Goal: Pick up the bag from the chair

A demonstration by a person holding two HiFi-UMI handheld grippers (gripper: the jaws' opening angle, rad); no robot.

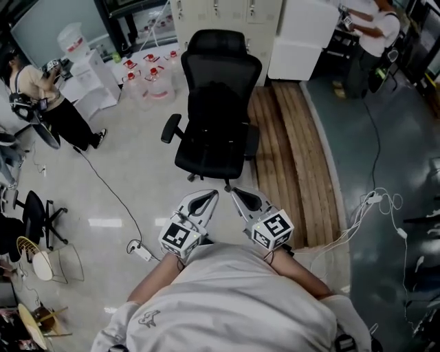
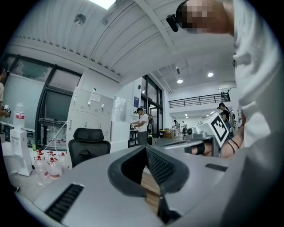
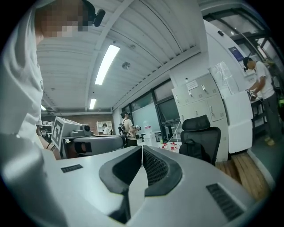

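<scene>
A black office chair [image 1: 221, 65] stands on the pale floor straight ahead of me, a short way off. On its seat, against the backrest, sits a black bag [image 1: 214, 113], hard to tell apart from the chair; the same dark bag [image 3: 196, 150] shows in the right gripper view. My left gripper [image 1: 210, 195] and right gripper [image 1: 236, 192] are held side by side, close to my body, pointing level at the chair. The left gripper's [image 2: 145, 147] jaws meet at the tip, shut on nothing. The right gripper [image 3: 142, 147] is likewise shut and holds nothing.
A strip of wooden flooring [image 1: 295, 151] runs right of the chair, with white cables [image 1: 371, 206] beyond it. Red-capped bottles [image 1: 148, 72] and white cabinets [image 1: 227, 14] stand behind. A person [image 1: 48, 96] is at left, another [image 1: 375, 34] at top right. A power strip [image 1: 141, 251] lies near my feet.
</scene>
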